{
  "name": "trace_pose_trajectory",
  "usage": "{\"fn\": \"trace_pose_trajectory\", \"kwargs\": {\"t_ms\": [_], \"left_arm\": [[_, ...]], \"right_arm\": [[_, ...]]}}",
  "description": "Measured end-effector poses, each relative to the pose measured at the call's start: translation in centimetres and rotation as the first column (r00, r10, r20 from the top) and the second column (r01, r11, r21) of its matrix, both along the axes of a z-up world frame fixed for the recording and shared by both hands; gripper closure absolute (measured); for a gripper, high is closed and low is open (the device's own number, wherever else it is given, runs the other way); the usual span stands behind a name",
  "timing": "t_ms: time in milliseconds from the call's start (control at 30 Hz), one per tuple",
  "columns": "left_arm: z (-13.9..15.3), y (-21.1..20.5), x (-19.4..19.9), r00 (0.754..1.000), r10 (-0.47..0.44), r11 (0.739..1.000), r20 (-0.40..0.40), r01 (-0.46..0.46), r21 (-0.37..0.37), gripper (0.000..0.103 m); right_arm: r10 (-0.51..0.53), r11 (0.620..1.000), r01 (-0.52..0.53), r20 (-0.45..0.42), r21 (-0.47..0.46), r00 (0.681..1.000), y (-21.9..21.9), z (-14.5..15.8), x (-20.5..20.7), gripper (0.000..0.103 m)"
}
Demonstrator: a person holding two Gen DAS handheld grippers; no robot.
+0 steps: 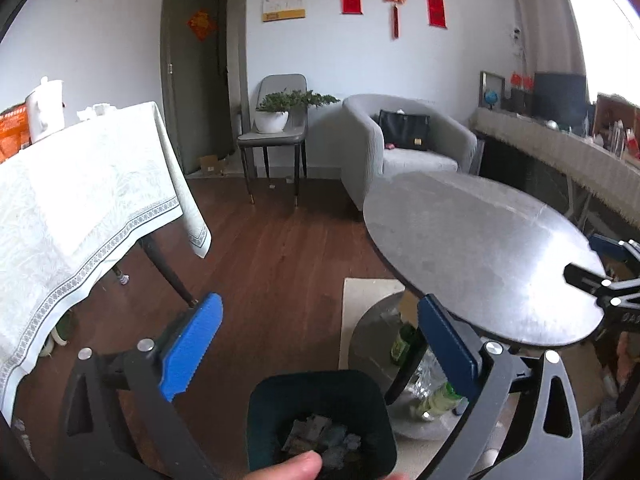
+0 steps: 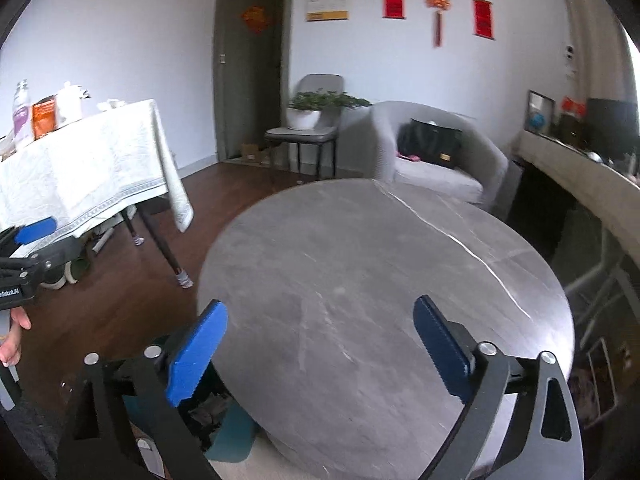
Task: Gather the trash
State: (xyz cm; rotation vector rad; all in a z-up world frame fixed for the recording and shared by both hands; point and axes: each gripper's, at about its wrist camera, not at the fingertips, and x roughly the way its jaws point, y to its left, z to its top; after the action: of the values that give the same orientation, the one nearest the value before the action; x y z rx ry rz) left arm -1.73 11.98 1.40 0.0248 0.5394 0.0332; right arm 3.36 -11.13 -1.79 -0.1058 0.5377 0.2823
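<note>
Dark teal plastic waste bin (image 1: 320, 420) stands on the wooden floor just beside the round grey stone table (image 1: 480, 248), placed low so scraps can be dropped straight in; crumpled paper trash (image 1: 316, 436) already lies at its bottom. Left tongs (image 1: 320, 344) hang above the bin mouth, blue pads spread wide, nothing between them, likely just emptied. Right tongs (image 2: 320, 352) hover over the bare table top, likewise spread and empty, probably seeking more litter. Green glass bottle (image 1: 404, 340) waits under the table.

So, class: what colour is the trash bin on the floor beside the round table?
Dark teal trash bin, clearest in the left wrist view.
</note>
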Motion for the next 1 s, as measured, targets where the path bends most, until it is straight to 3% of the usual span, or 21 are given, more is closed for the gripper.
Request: {"fn": "trace_pose_trajectory", "kwargs": {"t_ms": [367,1000], "left_arm": [[-2.1,0.1,0.4,0.999,0.023,0.999,-0.048,-0.024,-0.023,0.003],[-2.5,0.1,0.6,0.998,0.037,0.999,-0.058,-0.039,-0.034,0.003]], "right_arm": [[0.054,0.995,-0.054,-0.008,0.079,0.998,-1.3,-0.9,-1.4,0.004],[0.070,0.996,-0.069,-0.019,0.056,0.997,-0.2,-1.3,-1.3,0.004]]}}
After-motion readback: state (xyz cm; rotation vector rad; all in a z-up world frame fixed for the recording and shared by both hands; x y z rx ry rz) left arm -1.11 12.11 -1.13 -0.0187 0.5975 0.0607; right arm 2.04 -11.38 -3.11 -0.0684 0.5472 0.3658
